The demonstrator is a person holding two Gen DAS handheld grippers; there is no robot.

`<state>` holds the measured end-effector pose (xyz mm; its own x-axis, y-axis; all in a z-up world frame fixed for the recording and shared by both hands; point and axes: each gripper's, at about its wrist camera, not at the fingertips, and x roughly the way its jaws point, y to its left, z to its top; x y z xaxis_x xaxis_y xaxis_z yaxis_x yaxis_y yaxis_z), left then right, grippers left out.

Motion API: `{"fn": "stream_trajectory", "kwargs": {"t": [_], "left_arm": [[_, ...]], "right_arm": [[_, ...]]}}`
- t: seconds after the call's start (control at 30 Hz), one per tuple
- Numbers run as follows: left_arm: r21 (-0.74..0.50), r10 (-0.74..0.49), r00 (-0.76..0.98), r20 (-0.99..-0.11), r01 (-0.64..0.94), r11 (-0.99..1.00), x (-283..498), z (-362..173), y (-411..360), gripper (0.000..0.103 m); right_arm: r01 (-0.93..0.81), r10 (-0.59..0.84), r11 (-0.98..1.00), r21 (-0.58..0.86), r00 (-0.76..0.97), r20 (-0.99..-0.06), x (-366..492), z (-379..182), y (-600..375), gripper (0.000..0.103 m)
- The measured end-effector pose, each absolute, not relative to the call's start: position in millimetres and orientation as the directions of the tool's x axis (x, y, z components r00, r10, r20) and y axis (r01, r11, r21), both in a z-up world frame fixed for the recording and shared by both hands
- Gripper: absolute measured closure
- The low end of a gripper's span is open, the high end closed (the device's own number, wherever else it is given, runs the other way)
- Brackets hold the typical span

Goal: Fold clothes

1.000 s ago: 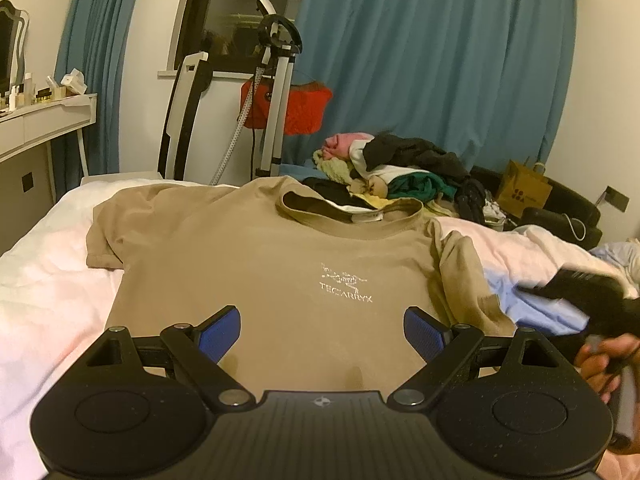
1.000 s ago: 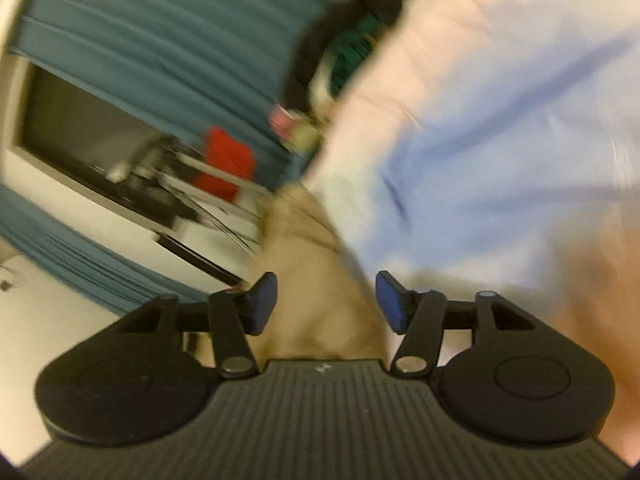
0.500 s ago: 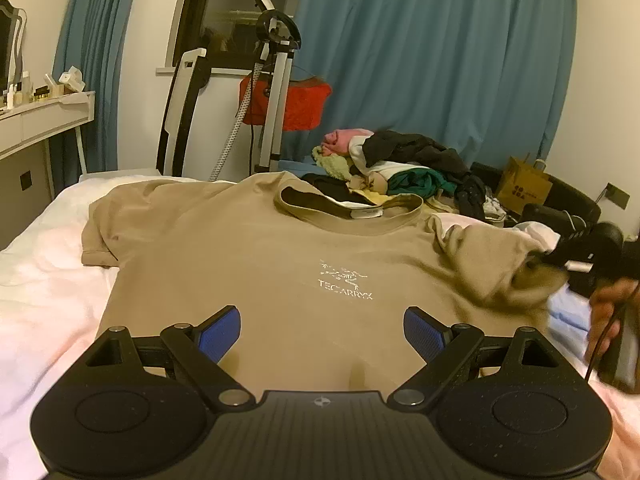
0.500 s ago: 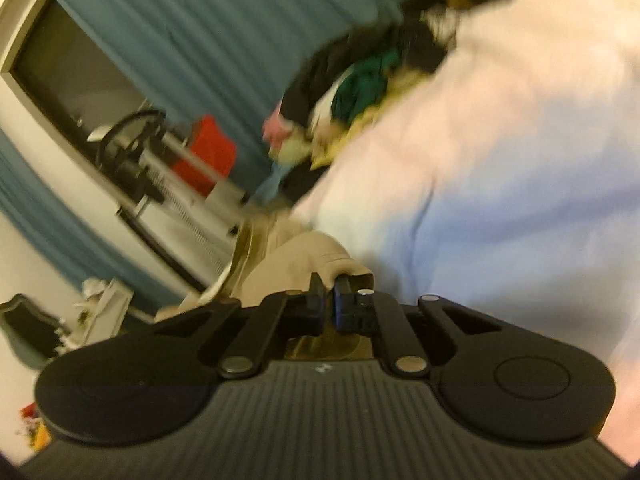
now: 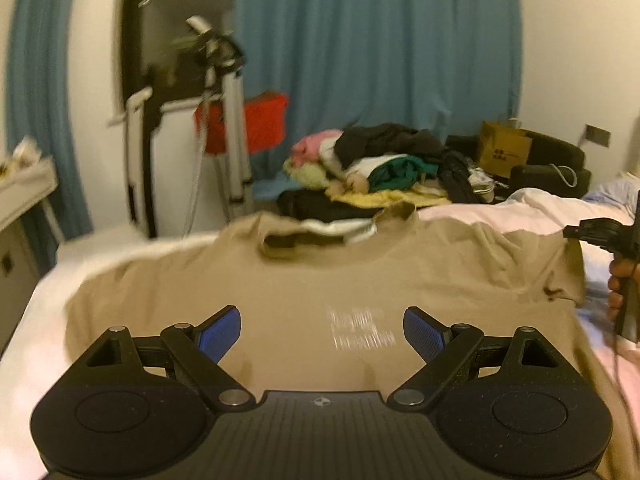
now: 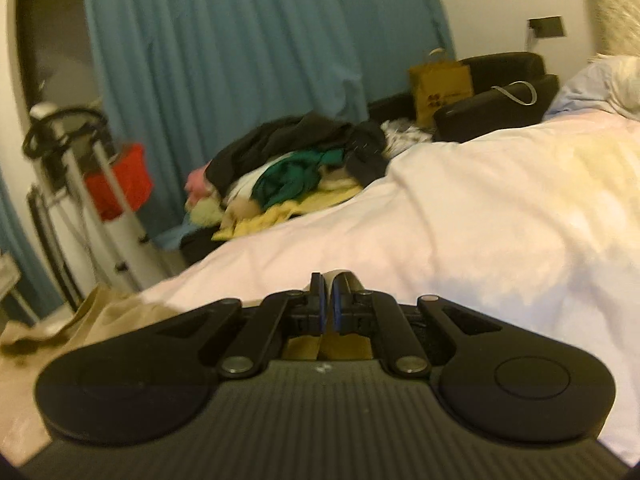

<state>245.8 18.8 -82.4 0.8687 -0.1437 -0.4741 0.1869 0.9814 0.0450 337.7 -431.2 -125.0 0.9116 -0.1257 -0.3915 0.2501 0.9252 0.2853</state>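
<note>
On bed, tan T-shirt lying front-up, collar at 12 o'clock. Right tool pinching sleeve at 3 o'clock, pads nearly closed, pulling cloth taut for flat fold. Left tool hovering above hem, spread wide, holding nothing.

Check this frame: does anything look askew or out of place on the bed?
Mildly. The tan T-shirt is not flat: its sleeve at the right gripper is lifted, with wrinkles running to it. The right gripper is shut on tan fabric; the left gripper is open above the shirt. A loose clothes pile sits beyond. No damage shows.
</note>
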Motion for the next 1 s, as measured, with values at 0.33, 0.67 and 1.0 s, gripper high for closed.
{"fn": "stream_trajectory", "kwargs": {"t": [0.33,0.67,1.0], "left_arm": [[-0.023,-0.332,0.820,-0.467,0.364,0.931,322.0,-84.5,19.1,0.016],[-0.118,-0.314,0.831,-0.459,0.293,0.949,226.8,-71.5,15.3,0.016],[-0.196,-0.304,0.711,-0.634,0.232,0.953,93.1,-87.9,-43.7,0.021]], "right_arm": [[0.446,-0.327,0.865,0.231,0.849,-0.416,338.2,-103.3,-451.8,0.094],[0.442,-0.241,0.786,0.433,0.863,-0.444,232.9,-80.6,-426.8,0.033],[0.204,0.069,0.758,0.619,0.919,-0.388,146.1,-88.4,-388.8,0.032]]}}
